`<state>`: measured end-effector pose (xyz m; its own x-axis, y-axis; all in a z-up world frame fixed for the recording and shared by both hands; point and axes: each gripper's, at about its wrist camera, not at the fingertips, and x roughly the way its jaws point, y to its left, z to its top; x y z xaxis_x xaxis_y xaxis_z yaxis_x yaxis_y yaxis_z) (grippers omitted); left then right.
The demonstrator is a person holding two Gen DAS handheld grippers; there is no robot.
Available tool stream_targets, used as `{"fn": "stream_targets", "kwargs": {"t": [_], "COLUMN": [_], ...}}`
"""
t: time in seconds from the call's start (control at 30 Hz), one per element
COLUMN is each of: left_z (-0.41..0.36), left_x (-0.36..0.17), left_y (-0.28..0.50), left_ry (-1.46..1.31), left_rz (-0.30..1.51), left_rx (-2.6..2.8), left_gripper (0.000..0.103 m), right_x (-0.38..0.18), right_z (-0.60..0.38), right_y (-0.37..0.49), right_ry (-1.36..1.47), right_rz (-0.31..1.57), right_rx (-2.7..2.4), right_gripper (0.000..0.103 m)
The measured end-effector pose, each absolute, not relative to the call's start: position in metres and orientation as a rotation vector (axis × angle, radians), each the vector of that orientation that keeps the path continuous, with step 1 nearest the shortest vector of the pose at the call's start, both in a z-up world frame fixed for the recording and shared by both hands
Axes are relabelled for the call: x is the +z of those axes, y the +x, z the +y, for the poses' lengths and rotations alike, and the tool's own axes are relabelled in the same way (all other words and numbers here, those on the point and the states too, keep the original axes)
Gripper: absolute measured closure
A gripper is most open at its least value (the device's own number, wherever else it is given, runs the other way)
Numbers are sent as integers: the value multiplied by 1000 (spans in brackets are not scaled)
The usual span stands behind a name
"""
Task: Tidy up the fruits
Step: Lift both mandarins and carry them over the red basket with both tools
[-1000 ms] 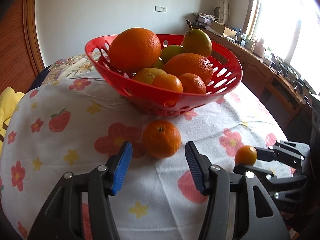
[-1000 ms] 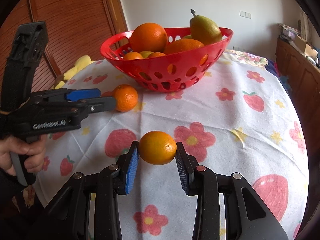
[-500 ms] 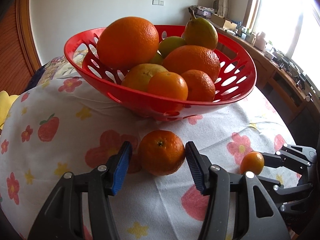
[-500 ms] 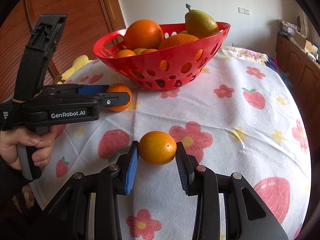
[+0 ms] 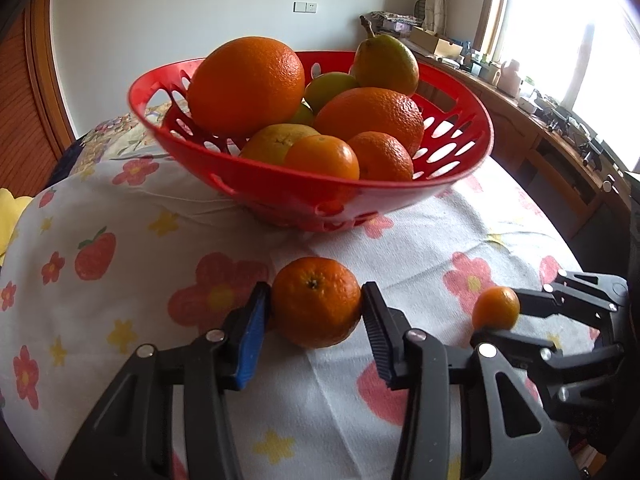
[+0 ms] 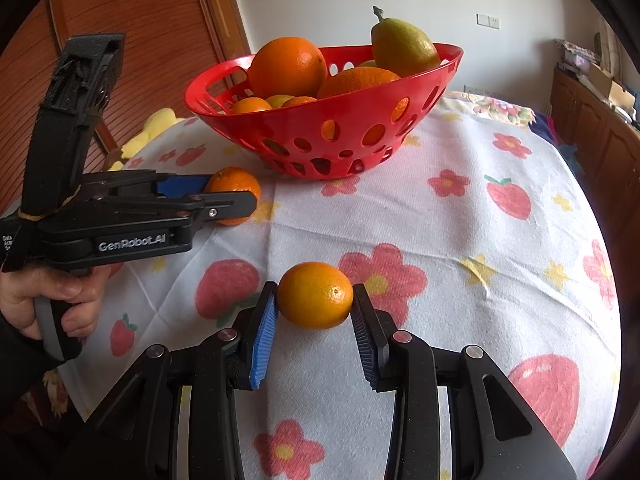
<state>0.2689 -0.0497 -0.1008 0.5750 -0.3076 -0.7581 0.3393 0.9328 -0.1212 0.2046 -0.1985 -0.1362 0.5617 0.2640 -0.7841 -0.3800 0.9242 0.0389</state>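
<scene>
A tangerine (image 5: 316, 312) lies on the flowered tablecloth just in front of the red basket (image 5: 280, 188). My left gripper (image 5: 316, 289) has it between its jaws, which are closing; both pads touch its sides. The right wrist view shows the same tangerine (image 6: 236, 182) in the left gripper (image 6: 230, 196). My right gripper (image 6: 315, 288) is shut on a small orange (image 6: 315, 300), held a little above the cloth and also seen as the small orange (image 5: 496, 307) at the right of the left wrist view. The red basket (image 6: 320, 120) holds several oranges and a pear (image 6: 404, 46).
The round table's cloth (image 6: 460, 240) falls away at the right edge. A person's hand (image 6: 52, 300) grips the left gripper's handle. A yellow soft thing (image 6: 156, 128) lies behind the basket on the left, before a wooden door. A cluttered sideboard (image 5: 560, 132) runs under the window.
My left gripper moved forward until the tangerine sat between its pads, then the jaws narrowed onto it. The right gripper kept still with its small orange.
</scene>
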Motion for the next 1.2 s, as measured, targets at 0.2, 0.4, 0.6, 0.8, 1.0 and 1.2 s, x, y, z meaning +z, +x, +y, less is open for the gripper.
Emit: {"fn": "stream_targets", "kwargs": {"t": [0.2, 0.4, 0.6, 0.8, 1.0, 1.2], "left_z": [-32, -14, -5, -8, -14, -17], "left_x": [-90, -71, -49, -24, -4, 0], "left_y": [251, 234, 227, 229, 236, 246], "left_ry": [12, 6, 6, 11, 19, 29], "left_rz": [857, 806, 752, 697, 649, 635], "left_rx": [-367, -349, -349, -355, -363, -365], "left_gripper": [58, 58, 58, 58, 58, 58], "right_x": [-131, -121, -106, -87, -71, -56], "right_z": [-198, -196, -194, -192, -189, -196], "right_y": [202, 196, 191, 191, 200, 216], "right_ry": [-139, -143, -152, -169, -194, -191], "right_rz": [888, 868, 837, 795, 760, 737], "right_rx": [376, 375, 375, 373, 363, 352], "right_gripper": [67, 67, 67, 67, 67, 67]}}
